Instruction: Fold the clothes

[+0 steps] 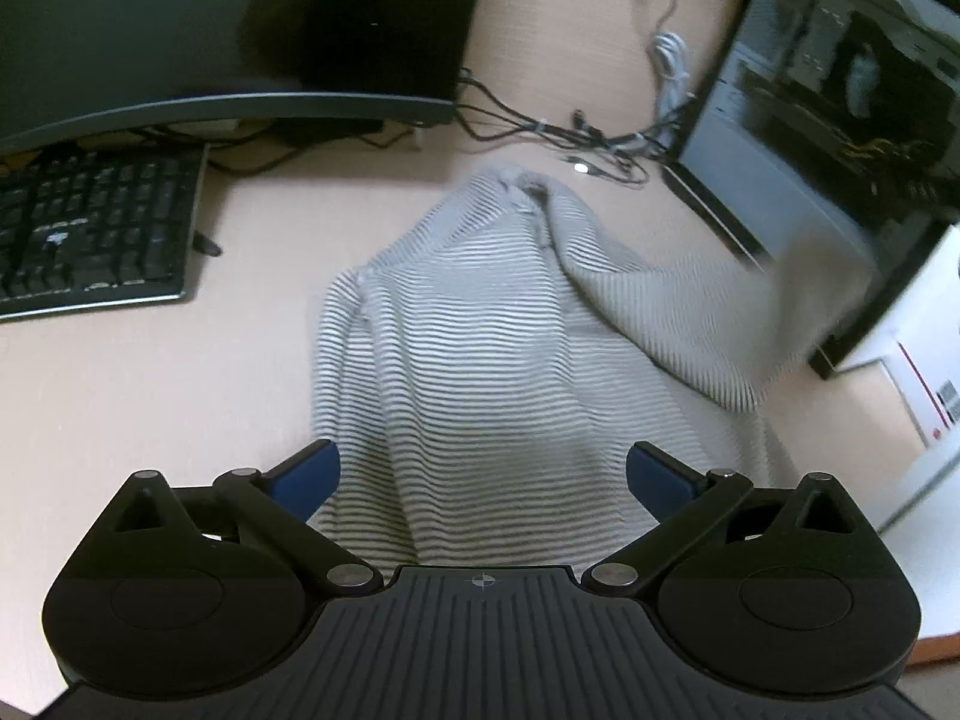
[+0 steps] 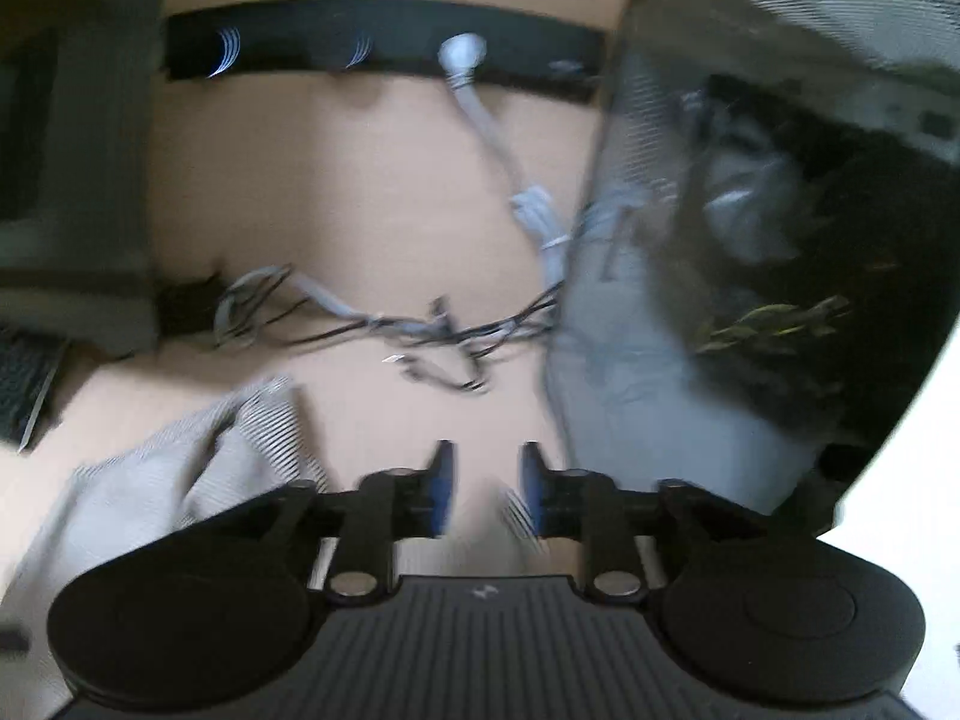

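Fabric fills the left wrist view: a grey-and-white striped garment lies on the pale surface, running from under the left gripper away toward the tangle of cables. That gripper's blue-padded fingers are spread wide, one on each side of the near end of the cloth, with nothing pinched. Beyond the right-hand finger a sleeve or flap of the garment is lifted off the surface and blurred. Only this view shows the keyboard well out past the left-hand finger, and the full length of the garment.

The right wrist view is blurred. The right gripper has its fingers set a narrow gap apart. A smear of striped cloth shows low in that gap, but whether the pads press on it cannot be told. The rest of the garment lies bunched beyond the left-hand finger. Only this view shows a dark bar along the far edge of the surface, ahead of the fingers. The monitor stands just beyond the right-hand finger.
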`<control>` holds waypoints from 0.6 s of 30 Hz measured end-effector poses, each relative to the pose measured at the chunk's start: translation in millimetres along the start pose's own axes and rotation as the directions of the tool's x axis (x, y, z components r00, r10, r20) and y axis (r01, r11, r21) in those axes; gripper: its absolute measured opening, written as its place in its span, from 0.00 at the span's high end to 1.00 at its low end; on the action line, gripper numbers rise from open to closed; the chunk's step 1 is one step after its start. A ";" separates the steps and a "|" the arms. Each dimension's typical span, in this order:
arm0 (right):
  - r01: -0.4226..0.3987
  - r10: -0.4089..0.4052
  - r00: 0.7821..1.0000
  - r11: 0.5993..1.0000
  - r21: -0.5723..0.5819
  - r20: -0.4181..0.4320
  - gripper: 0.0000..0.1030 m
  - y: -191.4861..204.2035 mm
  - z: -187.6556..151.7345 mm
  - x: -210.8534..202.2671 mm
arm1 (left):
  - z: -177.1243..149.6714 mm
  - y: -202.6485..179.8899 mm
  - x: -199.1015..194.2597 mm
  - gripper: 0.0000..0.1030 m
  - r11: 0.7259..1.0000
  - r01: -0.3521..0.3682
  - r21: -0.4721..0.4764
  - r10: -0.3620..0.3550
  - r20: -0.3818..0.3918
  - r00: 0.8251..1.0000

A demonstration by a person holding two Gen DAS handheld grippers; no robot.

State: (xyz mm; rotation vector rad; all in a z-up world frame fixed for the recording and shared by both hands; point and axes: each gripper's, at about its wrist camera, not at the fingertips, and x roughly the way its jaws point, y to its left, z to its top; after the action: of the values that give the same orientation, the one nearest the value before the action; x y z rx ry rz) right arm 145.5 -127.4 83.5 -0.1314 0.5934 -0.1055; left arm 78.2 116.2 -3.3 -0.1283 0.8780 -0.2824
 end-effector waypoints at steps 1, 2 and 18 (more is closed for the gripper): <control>-0.018 0.018 1.000 1.000 -0.014 -0.004 0.66 3.7 -3.1 -0.7 | 1.6 1.0 1.5 0.00 1.000 -0.010 -0.009 0.010 -0.002 1.000; -0.015 0.015 1.000 1.000 -0.020 0.005 0.65 7.0 -4.2 -2.2 | 3.2 2.0 3.0 0.00 1.000 -0.021 -0.019 0.021 -0.005 1.000; -0.572 0.604 0.718 0.795 0.202 -0.346 0.70 145.6 -59.8 74.0 | 9.1 23.8 -33.0 0.00 0.993 -0.105 -0.058 0.110 0.082 0.991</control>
State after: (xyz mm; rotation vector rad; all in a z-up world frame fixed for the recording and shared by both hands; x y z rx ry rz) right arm 181.8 0.5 -28.6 0.1718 1.0140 0.4849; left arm 69.8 148.7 21.5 -0.1411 0.8054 -0.1515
